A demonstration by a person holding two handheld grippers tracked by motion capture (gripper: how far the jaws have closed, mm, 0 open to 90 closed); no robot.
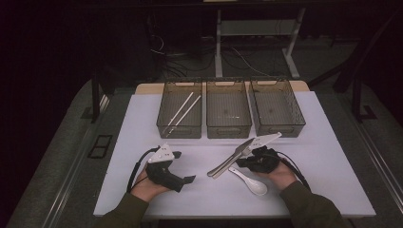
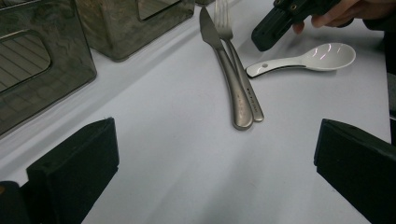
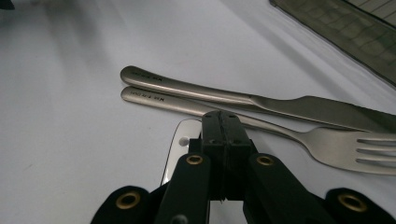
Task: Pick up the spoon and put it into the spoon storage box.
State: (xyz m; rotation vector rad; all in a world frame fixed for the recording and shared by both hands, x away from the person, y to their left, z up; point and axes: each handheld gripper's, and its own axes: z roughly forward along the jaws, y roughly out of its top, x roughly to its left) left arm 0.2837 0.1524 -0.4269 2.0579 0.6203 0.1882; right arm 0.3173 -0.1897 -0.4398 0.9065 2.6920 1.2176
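A steel knife [image 1: 227,161] and fork [image 1: 237,156] lie side by side on the white table, handles toward the left. A white ceramic spoon [image 1: 253,183] lies just in front of them. My right gripper [image 1: 240,163] is shut, jaws pressed together with nothing between them. In the right gripper view its tips [image 3: 220,126] hover over the spoon's handle end [image 3: 180,142], close to the fork [image 3: 336,144] and knife [image 3: 210,93]. My left gripper [image 1: 184,167] stands open and empty at the left; its view faces the knife [image 2: 224,60], fork [image 2: 243,74] and spoon [image 2: 317,58].
Three smoky see-through bins stand in a row at the back: the left one [image 1: 179,129] holds two pale chopsticks [image 1: 183,111], beside it the middle [image 1: 228,129] and right [image 1: 280,128] bins. The white sheet [image 1: 332,156] ends near the person's sleeves.
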